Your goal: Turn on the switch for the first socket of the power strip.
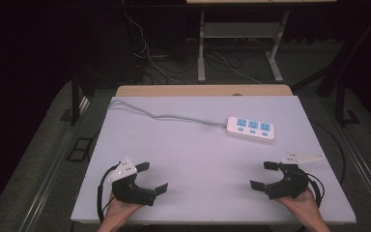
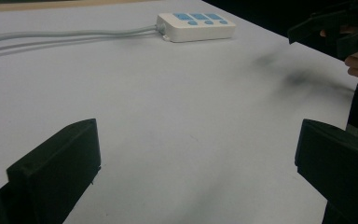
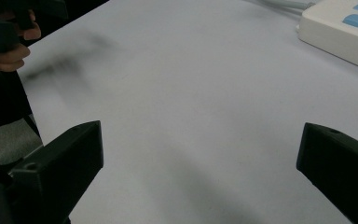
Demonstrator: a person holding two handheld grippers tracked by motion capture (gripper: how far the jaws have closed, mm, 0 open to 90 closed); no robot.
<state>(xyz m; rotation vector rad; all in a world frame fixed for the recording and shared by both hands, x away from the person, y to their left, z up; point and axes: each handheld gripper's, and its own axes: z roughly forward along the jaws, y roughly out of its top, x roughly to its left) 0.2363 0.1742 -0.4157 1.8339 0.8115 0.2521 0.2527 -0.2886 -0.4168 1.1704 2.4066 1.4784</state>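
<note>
A white power strip (image 1: 251, 129) with three blue sockets lies at the right back of the white table (image 1: 193, 159); its grey cable (image 1: 159, 116) runs off to the back left corner. The left gripper view has the power strip (image 2: 196, 26) far ahead, and the right gripper view catches the power strip's (image 3: 340, 28) near end at the top right. My left gripper (image 1: 151, 178) rests at the front left, open, nothing between its jaws. At the front right my right gripper (image 1: 264, 175) is open too and holds nothing. Both stand well short of the strip.
The table's wooden back edge (image 1: 203, 90) borders a dark floor with loose cables (image 1: 149, 53) and a metal desk frame (image 1: 202, 48). In the left gripper view the right hand and its gripper (image 2: 340, 32) appear at the top right. The left hand (image 3: 9, 51) is at the right gripper view's top left.
</note>
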